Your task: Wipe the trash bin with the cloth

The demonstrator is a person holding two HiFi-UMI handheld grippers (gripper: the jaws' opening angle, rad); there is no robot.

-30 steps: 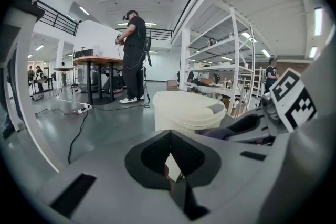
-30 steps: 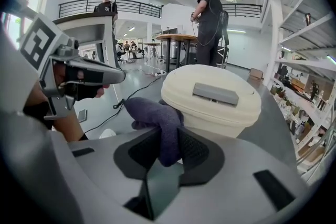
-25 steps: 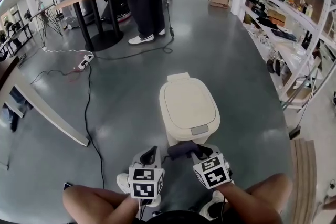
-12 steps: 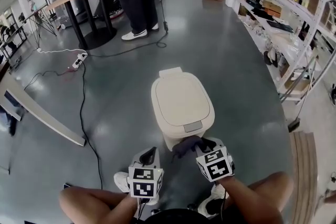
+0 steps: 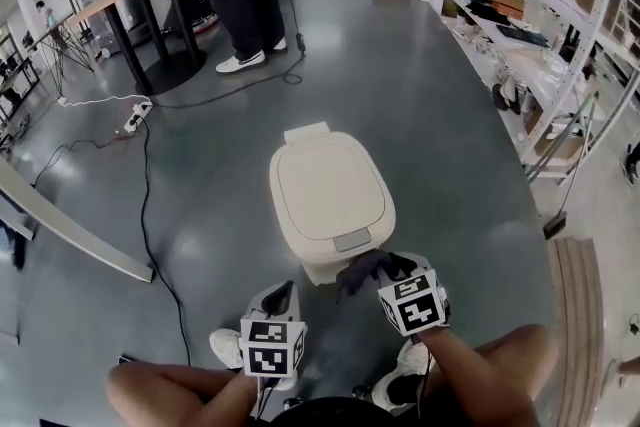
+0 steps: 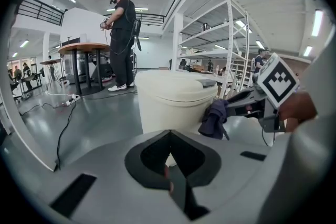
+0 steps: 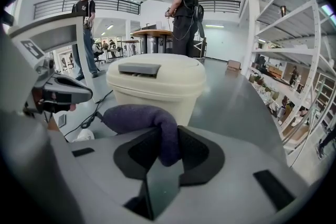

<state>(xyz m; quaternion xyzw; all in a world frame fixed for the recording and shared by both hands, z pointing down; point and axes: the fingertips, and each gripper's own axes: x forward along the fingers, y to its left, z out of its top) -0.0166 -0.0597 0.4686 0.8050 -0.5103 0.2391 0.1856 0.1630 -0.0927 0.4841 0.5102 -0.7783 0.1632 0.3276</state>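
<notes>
Right gripper (image 7: 167, 150) has its 2 jaws clamped on a dark purple cloth (image 7: 134, 117), which bunches up out of the pinch and flops off to the gripper's left. Gripped by 1 fold like this, a loose pad of fabric is left free ahead of the tips, and I judge it is meant for pressing against the bin. Just ahead of the cloth stands the trash bin (image 7: 157, 86), its front wall close to the fabric; whether they touch I cannot tell. Left gripper (image 6: 169, 136) hangs beside the right one, a little further back from the bin, jaws brought together on nothing, probably held out of the way. The bin is cream plastic, squat with rounded corners, its domed lid shut and a grey push tab (image 7: 139, 68) at the lid's near edge. Beyond the bin, well away, a person (image 7: 185, 18) stands by a round table (image 7: 155, 34).
</notes>
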